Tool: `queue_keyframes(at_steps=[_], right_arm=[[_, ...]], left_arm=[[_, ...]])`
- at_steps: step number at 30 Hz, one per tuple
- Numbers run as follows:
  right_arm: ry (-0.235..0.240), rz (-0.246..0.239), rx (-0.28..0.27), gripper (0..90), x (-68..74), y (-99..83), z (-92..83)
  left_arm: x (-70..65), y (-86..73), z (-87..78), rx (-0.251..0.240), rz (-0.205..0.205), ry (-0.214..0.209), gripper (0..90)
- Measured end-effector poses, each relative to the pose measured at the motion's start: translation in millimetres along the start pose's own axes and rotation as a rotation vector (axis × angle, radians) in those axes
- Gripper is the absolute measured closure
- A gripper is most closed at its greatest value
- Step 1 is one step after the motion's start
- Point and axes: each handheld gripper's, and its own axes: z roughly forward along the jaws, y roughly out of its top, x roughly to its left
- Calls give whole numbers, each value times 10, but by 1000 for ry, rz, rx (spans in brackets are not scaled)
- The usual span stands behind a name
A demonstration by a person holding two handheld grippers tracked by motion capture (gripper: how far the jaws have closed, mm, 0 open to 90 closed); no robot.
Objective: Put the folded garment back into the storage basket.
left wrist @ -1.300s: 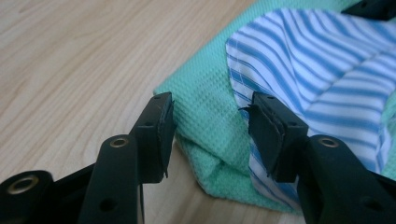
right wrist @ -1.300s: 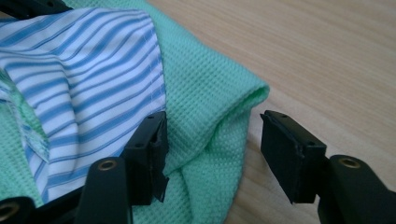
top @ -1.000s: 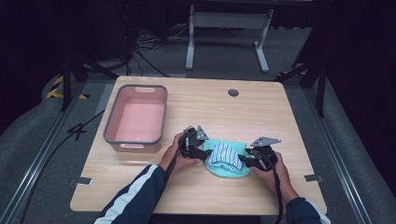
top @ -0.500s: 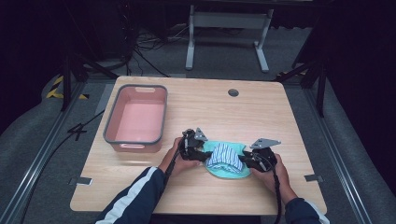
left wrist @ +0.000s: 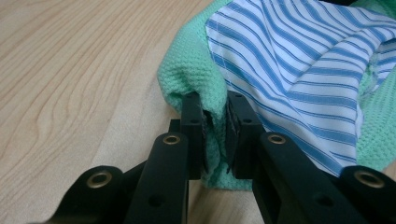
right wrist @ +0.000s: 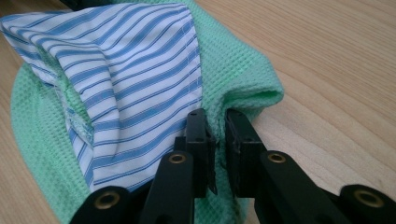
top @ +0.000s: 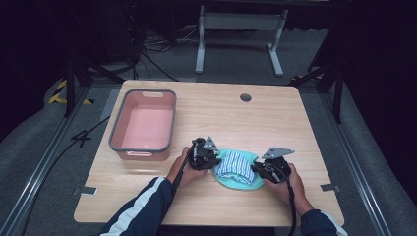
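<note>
Near the front edge of the bench (top: 314, 147), the left gripper (left wrist: 215, 122) and right gripper (right wrist: 215, 130) have just closed their fingers on the green cloth (top: 231, 180) under the striped cloth (top: 237, 163). Grasping seems done; next probably an even lift together toward the pink bin (top: 118, 142).

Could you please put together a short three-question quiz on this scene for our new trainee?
1. True or false: both grippers are shut on the green cloth.
2. What lies on top of the green cloth?
A. a striped blue and white cloth
B. a red sponge
C. a metal spoon
3. Where does the pink bin stand in the high view, and what is in it?

Key
1. True. The left gripper pinches one folded edge of it and the right gripper pinches the opposite edge; both have just been closing on it.
2. A.
3. On the left part of the wooden table, apart from the cloths; nothing shows inside it.
</note>
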Motion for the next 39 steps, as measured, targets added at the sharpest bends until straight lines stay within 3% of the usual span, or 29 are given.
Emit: queue_keyframes(at_steps=[6, 12, 24, 31, 39], right_arm=[[20, -5, -2, 821, 32, 2, -41], [24, -9, -22, 824, 51, 21, -101], [39, 10, -76, 825, 63, 60, -233], [32, 10, -98, 827, 75, 91, -275], [16, 2, -102, 827, 93, 132, -285]], left_arm=[[3, -23, -43, 8, -1, -18, 817], [-37, 9, -82, 12, 33, -6, 820], [-78, 98, -232, -7, 53, -1, 821], [-73, 130, -298, -25, 56, 4, 822], [-81, 150, -301, -3, 69, 27, 822]])
